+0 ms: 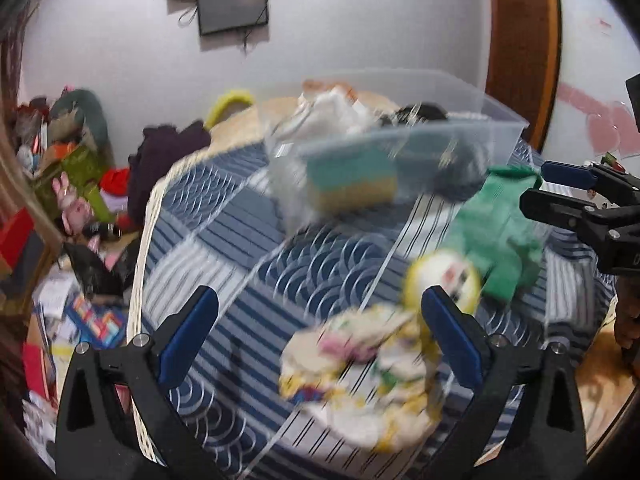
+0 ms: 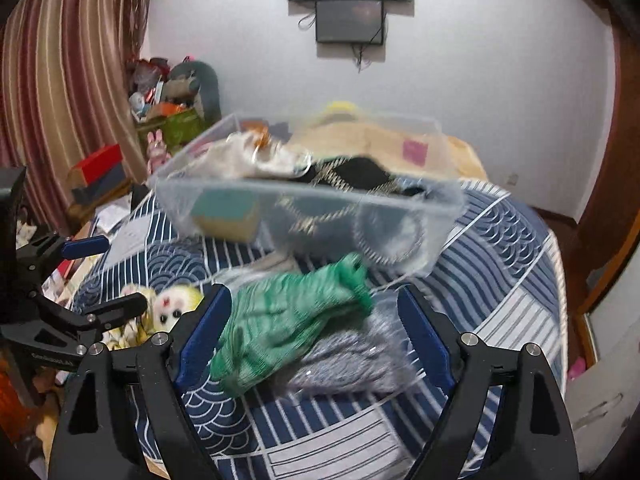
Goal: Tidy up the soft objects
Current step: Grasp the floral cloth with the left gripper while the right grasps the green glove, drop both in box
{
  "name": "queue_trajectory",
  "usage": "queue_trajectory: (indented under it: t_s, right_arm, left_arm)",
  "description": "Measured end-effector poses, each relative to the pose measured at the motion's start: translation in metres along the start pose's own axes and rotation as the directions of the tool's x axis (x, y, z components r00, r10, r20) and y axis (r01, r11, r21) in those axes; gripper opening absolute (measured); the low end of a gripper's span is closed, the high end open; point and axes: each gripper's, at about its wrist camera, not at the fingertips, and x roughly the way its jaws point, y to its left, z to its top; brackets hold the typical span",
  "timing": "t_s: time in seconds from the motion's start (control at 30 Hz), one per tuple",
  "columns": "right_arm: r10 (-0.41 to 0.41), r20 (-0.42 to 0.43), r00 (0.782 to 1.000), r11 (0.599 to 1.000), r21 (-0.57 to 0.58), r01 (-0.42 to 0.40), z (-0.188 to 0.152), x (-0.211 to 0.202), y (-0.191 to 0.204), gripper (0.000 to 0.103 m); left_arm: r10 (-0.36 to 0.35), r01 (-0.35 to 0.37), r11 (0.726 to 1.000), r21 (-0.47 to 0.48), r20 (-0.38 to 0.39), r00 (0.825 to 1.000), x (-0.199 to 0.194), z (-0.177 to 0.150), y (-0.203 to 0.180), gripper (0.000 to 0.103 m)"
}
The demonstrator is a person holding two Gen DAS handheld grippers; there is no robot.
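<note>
A clear plastic bin stands on the blue patterned bedspread and holds a green-yellow sponge, white cloth and dark items. A yellow-white doll in floral clothes lies between my left gripper's open fingers. A green knit glove lies over a grey knit item, between my right gripper's open fingers. The right gripper also shows at the right edge of the left wrist view. Both views are motion-blurred.
A dark purple garment and a yellow-handled bag lie on the far side of the bed. Boxes, toys and papers clutter the floor at left. A wooden door frame stands at right.
</note>
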Motion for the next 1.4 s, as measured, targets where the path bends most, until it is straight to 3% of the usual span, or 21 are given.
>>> queue_trajectory:
  t_s: [0.13, 0.2, 0.27, 0.33, 0.4, 0.43, 0.47, 0.57, 0.77, 1.03, 1.17, 1.2, 1.23, 1.27, 1.3, 1.33, 1.4]
  right_arm:
    - [0.007, -0.025, 1.0, 1.0, -0.027, -0.007, -0.004, 0.009, 0.01, 0.08]
    - [-0.018, -0.026, 0.999, 0.999, -0.045, 0.016, -0.007, 0.012, 0.014, 0.074]
    - [-0.031, -0.029, 0.999, 0.998, -0.053, 0.03, -0.006, 0.014, 0.015, 0.062]
    - [-0.027, -0.032, 0.999, 0.998, -0.05, 0.025, -0.007, 0.015, 0.012, 0.048]
    - [-0.029, -0.033, 0.999, 0.998, -0.054, 0.027, -0.008, 0.016, 0.012, 0.033]
    - [-0.021, -0.032, 0.999, 0.998, -0.053, 0.019, -0.008, 0.015, 0.011, 0.023]
    - [-0.014, -0.032, 0.999, 0.999, -0.05, 0.013, -0.009, 0.015, 0.011, 0.014]
    - [0.006, -0.02, 1.0, 0.999, -0.034, -0.007, -0.008, 0.01, 0.008, 0.01]
    - [0.022, 0.067, 0.998, 1.0, -0.023, -0.02, 0.002, -0.016, 0.009, 0.009]
    - [-0.005, 0.204, 0.979, 1.0, 0.002, 0.005, 0.029, -0.046, 0.0, 0.009]
    - [-0.006, 0.198, 0.98, 1.0, 0.006, 0.005, 0.038, -0.045, -0.003, 0.01]
    - [-0.008, 0.17, 0.985, 1.0, 0.001, 0.008, 0.035, -0.04, -0.002, 0.012]
    - [0.001, 0.144, 0.99, 1.0, -0.007, 0.0, 0.033, -0.035, -0.002, 0.025]
    - [0.018, 0.105, 0.994, 1.0, -0.009, -0.017, 0.027, -0.025, -0.002, 0.046]
    - [0.027, 0.087, 0.996, 1.0, -0.008, -0.027, 0.022, -0.019, -0.001, 0.055]
    - [0.03, 0.071, 0.997, 1.0, -0.01, -0.029, 0.017, -0.013, -0.001, 0.06]
    - [0.028, 0.031, 0.999, 0.999, -0.018, -0.028, 0.009, -0.002, 0.001, 0.06]
  left_arm:
    - [-0.011, 0.009, 0.999, -0.041, -0.028, 1.0, 0.003, -0.019, 0.017, 0.103]
    - [-0.029, 0.028, 0.998, -0.055, -0.028, 0.999, 0.003, -0.025, 0.022, 0.096]
    - [-0.047, 0.045, 0.997, -0.061, -0.031, 0.998, 0.004, -0.031, 0.024, 0.072]
    - [-0.06, 0.057, 0.997, -0.056, -0.058, 0.997, 0.007, -0.036, 0.023, 0.067]
    - [-0.053, 0.05, 0.998, -0.047, -0.051, 0.997, 0.008, -0.041, 0.02, 0.052]
    - [-0.06, 0.058, 0.998, -0.037, -0.043, 0.997, 0.005, -0.042, 0.018, 0.035]
    - [-0.071, 0.07, 0.997, -0.028, -0.039, 0.997, 0.004, -0.042, 0.016, 0.027]
    - [-0.074, 0.073, 0.997, -0.009, -0.036, 0.997, 0.001, -0.042, 0.012, 0.013]
    - [-0.062, 0.062, 0.997, -0.038, 0.001, 0.998, -0.01, -0.032, 0.018, 0.012]
    - [-0.048, 0.053, 0.998, -0.029, 0.167, 0.985, -0.036, 0.022, 0.02, 0.012]
    - [-0.058, 0.064, 0.998, -0.023, 0.208, 0.976, -0.039, 0.045, 0.017, 0.012]
    - [-0.064, 0.071, 0.997, -0.024, 0.217, 0.974, -0.039, 0.05, 0.017, 0.012]
    - [-0.065, 0.073, 0.997, -0.027, 0.225, 0.972, -0.039, 0.055, 0.016, 0.012]
    - [-0.066, 0.076, 0.997, -0.032, 0.233, 0.97, -0.038, 0.06, 0.018, 0.012]
    - [-0.068, 0.078, 0.996, -0.036, 0.234, 0.97, -0.036, 0.062, 0.019, 0.012]
    - [-0.072, 0.084, 0.996, -0.043, 0.233, 0.97, -0.033, 0.067, 0.021, 0.012]
    - [-0.079, 0.095, 0.994, -0.06, 0.239, 0.968, -0.029, 0.074, 0.023, 0.012]
